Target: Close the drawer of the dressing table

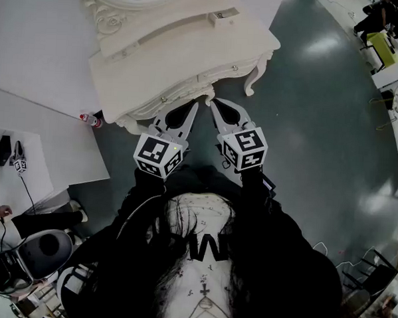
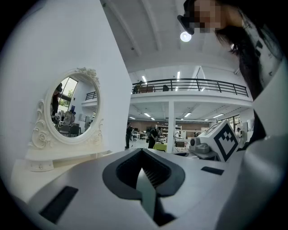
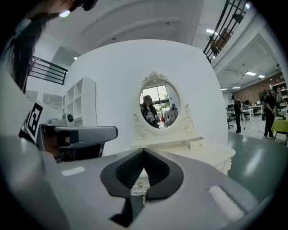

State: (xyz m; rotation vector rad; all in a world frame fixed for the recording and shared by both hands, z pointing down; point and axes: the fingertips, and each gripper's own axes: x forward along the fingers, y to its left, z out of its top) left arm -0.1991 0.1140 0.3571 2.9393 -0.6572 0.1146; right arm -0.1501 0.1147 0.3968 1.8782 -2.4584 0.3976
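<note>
Your tongs, left gripper (image 1: 188, 112) and right gripper (image 1: 219, 109), are both pinched tight w/ nothing in either. Tips sit side by side just beside the front edge of the dressing table (image 1: 191, 55), mid-frame. Small drawer (image 1: 223, 17) juts out, top ctr of head view.

The head view is dim and greyish. The white dressing table (image 1: 184, 61) at 11 o'clock is its brightest part, and soft glare patches lie on the floor (image 1: 322, 47) at 1 o'clock. Both gripper views are brighter, lit by ceiling strips (image 2: 178, 75) and a round lamp (image 2: 185, 36) at 12 o'clock. Fisheye distortion bends straight lines, and black vignette fills the corners.
</note>
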